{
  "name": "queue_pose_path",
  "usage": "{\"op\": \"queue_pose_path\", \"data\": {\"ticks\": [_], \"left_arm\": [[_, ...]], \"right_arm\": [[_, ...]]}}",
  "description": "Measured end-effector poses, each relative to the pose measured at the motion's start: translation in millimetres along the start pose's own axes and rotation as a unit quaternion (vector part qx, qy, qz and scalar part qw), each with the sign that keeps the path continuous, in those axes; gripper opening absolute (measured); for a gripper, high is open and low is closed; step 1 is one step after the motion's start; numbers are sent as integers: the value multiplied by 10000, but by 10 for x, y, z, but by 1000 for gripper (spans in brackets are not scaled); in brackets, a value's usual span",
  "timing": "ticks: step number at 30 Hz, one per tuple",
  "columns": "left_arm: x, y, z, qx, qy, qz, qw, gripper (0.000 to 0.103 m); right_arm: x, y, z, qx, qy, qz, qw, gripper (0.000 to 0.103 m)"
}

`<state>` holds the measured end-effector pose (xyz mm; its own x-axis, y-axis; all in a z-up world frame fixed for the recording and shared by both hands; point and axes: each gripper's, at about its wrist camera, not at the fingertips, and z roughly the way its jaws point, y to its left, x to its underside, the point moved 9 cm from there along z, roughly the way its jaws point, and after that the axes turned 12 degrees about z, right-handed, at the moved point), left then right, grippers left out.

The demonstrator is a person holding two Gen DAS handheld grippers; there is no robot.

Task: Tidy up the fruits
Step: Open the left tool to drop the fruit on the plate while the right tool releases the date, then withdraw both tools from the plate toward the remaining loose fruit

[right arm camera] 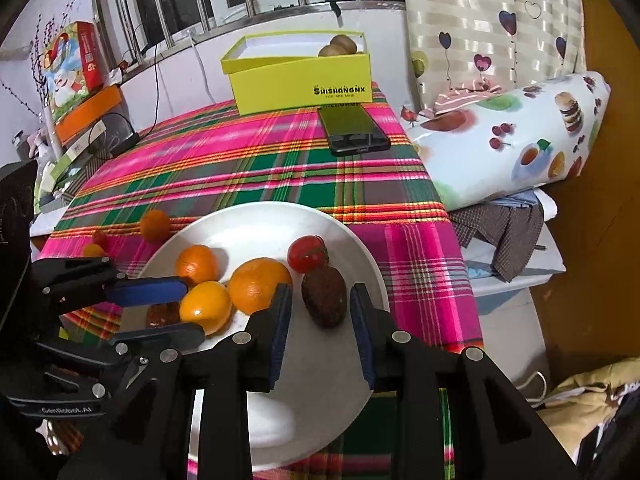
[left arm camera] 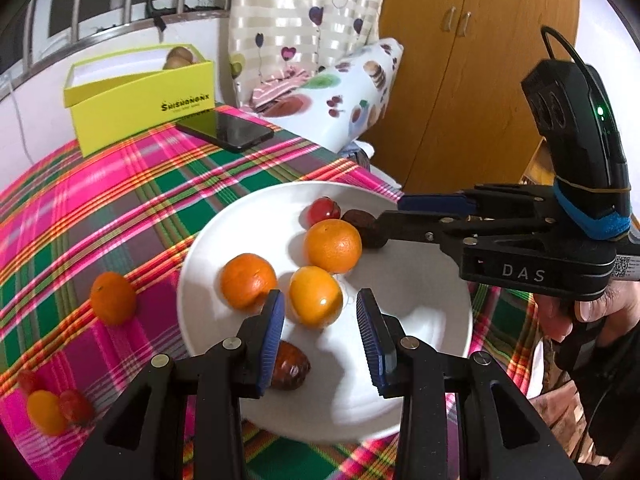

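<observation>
Left tool (left arm camera: 320, 316) spread wide over the white plate (left arm camera: 420, 300), pads flanking a yellow-orange citrus (left arm camera: 316, 297) without pinching it; blue pad (left arm camera: 273, 334) of the left finger just beside a dark brown date (left arm camera: 290, 365). Right tool (right arm camera: 318, 312) likewise spread, hovering low at the plate's right side, dark wrinkled fruit (right arm camera: 325, 297) lying between its pads, contact not clear. On the plate besides: two oranges (left arm camera: 333, 245) (left arm camera: 248, 281) and a red cherry tomato (left arm camera: 323, 209) at the far rim. Off the plate, on the plaid desk (left arm camera: 140, 200): a lone mandarin (left arm camera: 113, 298) to the left, and near the left edge a small yellow fruit (left arm camera: 46, 412) touching two red ones (left arm camera: 76, 405). Further back: black phone (left arm camera: 226, 128) just in front of a yellow-green box (left arm camera: 140, 100) holding two kiwis (left arm camera: 180, 57). Beyond the desk: rolled fruit-print cloth (left arm camera: 360, 92), heart-pattern curtain (left arm camera: 300, 12), wooden wardrobe (left arm camera: 480, 60).
</observation>
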<state>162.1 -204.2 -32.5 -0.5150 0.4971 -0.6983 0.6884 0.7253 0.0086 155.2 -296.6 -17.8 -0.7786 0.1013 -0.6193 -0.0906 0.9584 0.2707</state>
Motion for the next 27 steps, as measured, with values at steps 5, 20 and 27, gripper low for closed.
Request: {"op": "queue_pose_path", "data": {"ticks": [5,20,27], "left_arm": [[59,43,-197,-115,-140,-188,9997,47],[340,195,-564,-430,-290,-538,9972,47],[430,302,-685,-557,-363,-738,9951,47]], "right_arm": [[48,85,-129,-9,-73,26,10000,32],[264,468,-272,-251,-70,-133,9996,37],[349,629,-243,-375,16,-202,9991,37]]}}
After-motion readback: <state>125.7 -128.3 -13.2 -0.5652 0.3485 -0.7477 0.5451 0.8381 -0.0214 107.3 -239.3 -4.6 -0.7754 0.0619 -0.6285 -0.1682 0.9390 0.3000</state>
